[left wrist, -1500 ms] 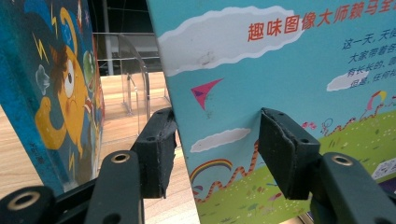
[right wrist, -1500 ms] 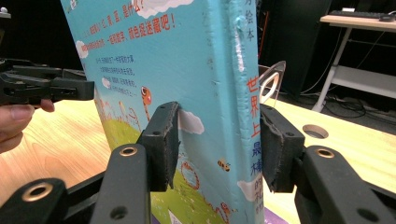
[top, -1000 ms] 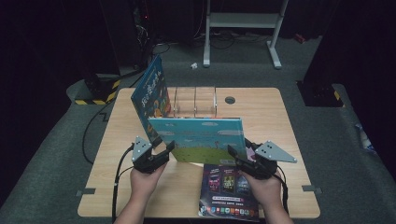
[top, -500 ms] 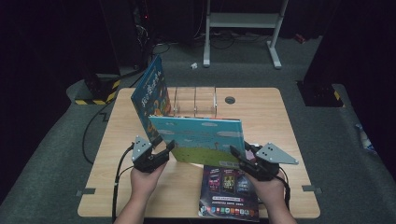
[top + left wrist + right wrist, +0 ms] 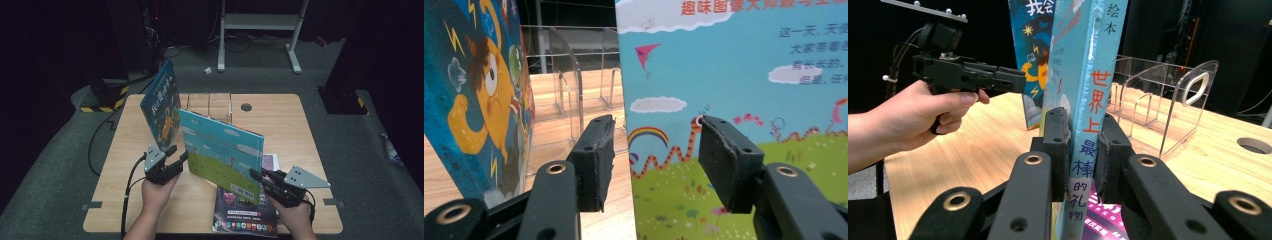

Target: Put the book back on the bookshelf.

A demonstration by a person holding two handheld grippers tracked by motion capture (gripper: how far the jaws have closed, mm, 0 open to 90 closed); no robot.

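Picture book [image 5: 222, 150]: stiff, thin hardcover with glossy, slippery boards, standing upright above the wooden table [image 5: 300, 135], in front of the clear acrylic rack [image 5: 210, 104].
Right gripper [image 5: 261, 178]: your jaws have just been closing and now pinch the spine [image 5: 1088, 115].
Left gripper [image 5: 181, 159]: jaws spread, the near corner not yet clamped.
Hold: grip deep on the board edge; it'll likely pivot.

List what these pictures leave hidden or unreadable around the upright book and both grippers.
- Dark book, high view: upper cover hidden behind the sky-blue book.
- Left gripper, left gripper view: contact with the sky-blue book unclear.
- Clear rack, right gripper view: left part hidden behind the book's spine.
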